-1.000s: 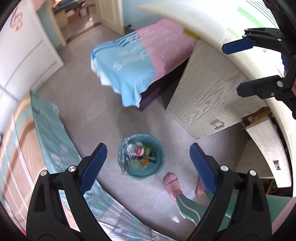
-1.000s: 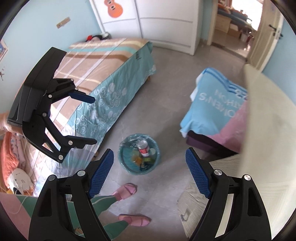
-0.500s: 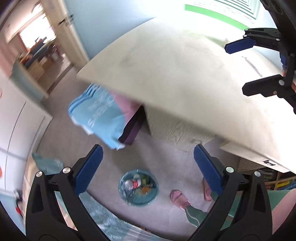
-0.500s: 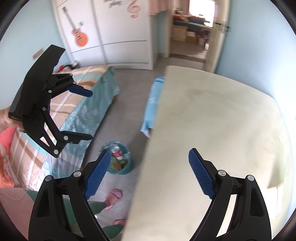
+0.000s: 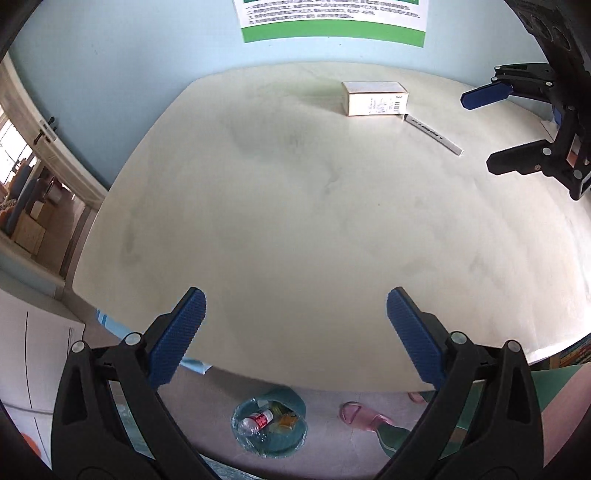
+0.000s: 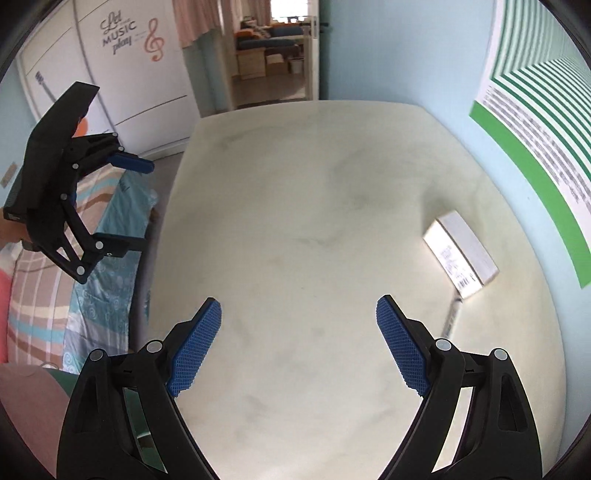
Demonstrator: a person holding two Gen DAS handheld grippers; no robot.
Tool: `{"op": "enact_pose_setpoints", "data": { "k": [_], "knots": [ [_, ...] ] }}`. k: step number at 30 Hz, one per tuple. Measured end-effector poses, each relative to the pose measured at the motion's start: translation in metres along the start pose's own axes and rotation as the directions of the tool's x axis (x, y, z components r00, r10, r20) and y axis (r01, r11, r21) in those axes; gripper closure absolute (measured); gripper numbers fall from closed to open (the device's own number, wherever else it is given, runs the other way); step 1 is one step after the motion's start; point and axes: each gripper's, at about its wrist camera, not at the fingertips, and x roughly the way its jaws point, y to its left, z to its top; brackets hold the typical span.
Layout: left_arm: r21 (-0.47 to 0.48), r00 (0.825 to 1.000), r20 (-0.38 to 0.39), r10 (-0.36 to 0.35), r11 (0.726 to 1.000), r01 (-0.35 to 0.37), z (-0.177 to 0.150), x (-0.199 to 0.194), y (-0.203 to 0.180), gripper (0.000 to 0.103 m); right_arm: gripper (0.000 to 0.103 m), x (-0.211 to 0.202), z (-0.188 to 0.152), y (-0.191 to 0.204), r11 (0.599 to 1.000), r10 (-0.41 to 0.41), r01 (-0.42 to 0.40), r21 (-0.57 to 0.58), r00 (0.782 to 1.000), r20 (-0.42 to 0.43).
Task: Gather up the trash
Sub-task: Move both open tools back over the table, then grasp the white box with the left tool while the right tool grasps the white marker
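Note:
A small white box (image 5: pixel 375 98) lies at the far side of the pale table (image 5: pixel 295 221), with a white pen (image 5: pixel 432 133) beside it. Both show in the right wrist view, the box (image 6: pixel 460 254) and the pen (image 6: pixel 451 318) at the right. A teal bin (image 5: pixel 271 426) lined with a bag stands on the floor below the table's near edge, holding a bottle and wrappers. My left gripper (image 5: pixel 295 332) is open and empty over the table's near part. My right gripper (image 6: pixel 297 343) is open and empty above the table, and shows at the right in the left wrist view (image 5: pixel 495 129).
A blue wall with a green-edged poster (image 5: pixel 332 18) backs the table. A bed (image 6: pixel 92 236) stands to the left, with a white wardrobe (image 6: pixel 122 74) and an open doorway (image 6: pixel 273 51) beyond. Pink slippers (image 5: pixel 364 415) and my legs are beside the bin.
Both grippers have swung up from looking down at the bin on the floor to facing the tabletop. The box and pen have come into view. Both stayed open.

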Motion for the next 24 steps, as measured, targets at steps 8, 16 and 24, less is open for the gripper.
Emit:
{"op": "enact_pose_setpoints", "data": {
  "k": [8,16,24],
  "knots": [
    [0.077,0.998,0.017,-0.059,0.995,0.058,0.071,0.027,-0.044,0.007,0.017,-0.022,-0.047,-0.074,0.991,-0.057,0.061,0.117,0.998,-0.032],
    [0.202,0.993,0.004,-0.120,0.972,0.117,0.134,0.067,-0.057,0.007,0.017,-0.007,-0.053,-0.105,0.980,-0.116,0.126,0.156,0.991,-0.073],
    [0.369,0.980,-0.010,-0.197,0.910,0.187,0.201,0.114,-0.049,0.007,0.017,0.023,-0.048,-0.143,0.930,-0.157,0.186,0.318,0.981,-0.115]
  ]
}}
